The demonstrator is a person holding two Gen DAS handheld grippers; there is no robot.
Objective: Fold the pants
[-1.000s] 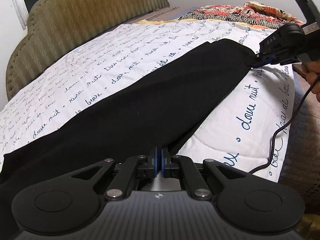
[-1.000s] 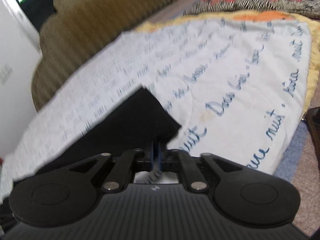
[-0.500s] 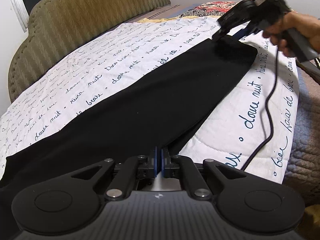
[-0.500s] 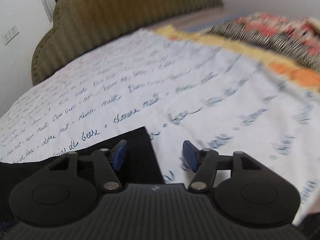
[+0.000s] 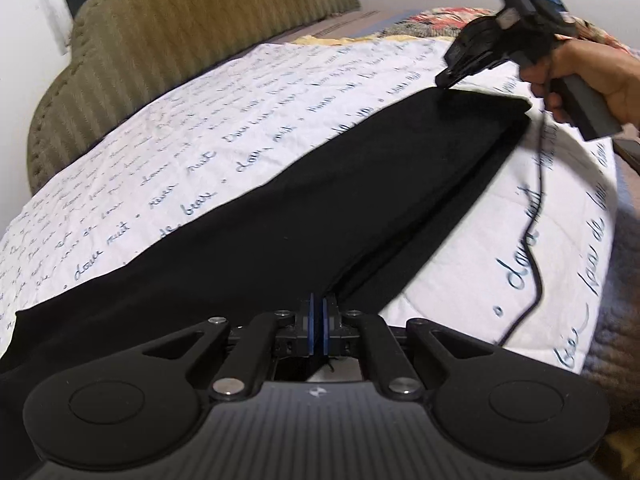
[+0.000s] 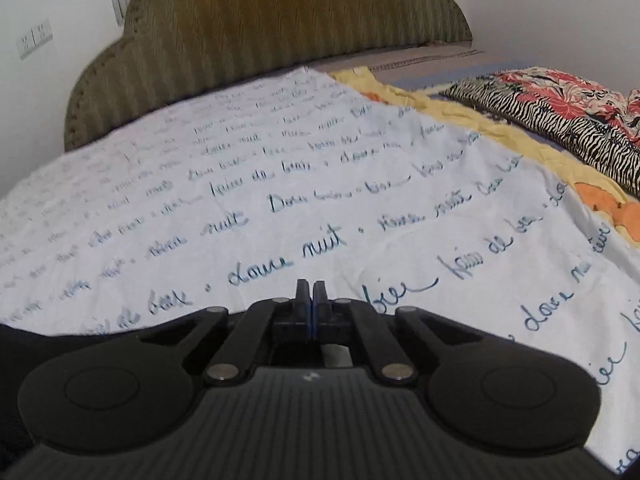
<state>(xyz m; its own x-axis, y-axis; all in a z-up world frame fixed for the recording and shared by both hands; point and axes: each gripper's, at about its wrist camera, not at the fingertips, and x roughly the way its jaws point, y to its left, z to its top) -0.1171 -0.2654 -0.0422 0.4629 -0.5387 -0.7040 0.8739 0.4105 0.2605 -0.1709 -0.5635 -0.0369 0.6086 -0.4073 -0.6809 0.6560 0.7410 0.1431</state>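
Observation:
Black pants lie flat and lengthwise on a white sheet with blue script. My left gripper is shut on their near edge, where a crease runs up to the pads. At the far end, my right gripper, held by a hand, has its tip down on the far left corner of the leg ends. In the right wrist view the right gripper is shut, and only a strip of the pants shows at lower left. The pinched cloth is hidden under the gripper body.
An olive padded headboard stands behind the sheet. A black cable hangs from the right gripper across the sheet's right side. Patterned red and zebra fabric lies on a yellow cover beyond the sheet. The bed's edge is at the right.
The right gripper let go of the near corner of the leg ends, opened, swung across to the far corner and closed there. The left gripper stayed shut in place.

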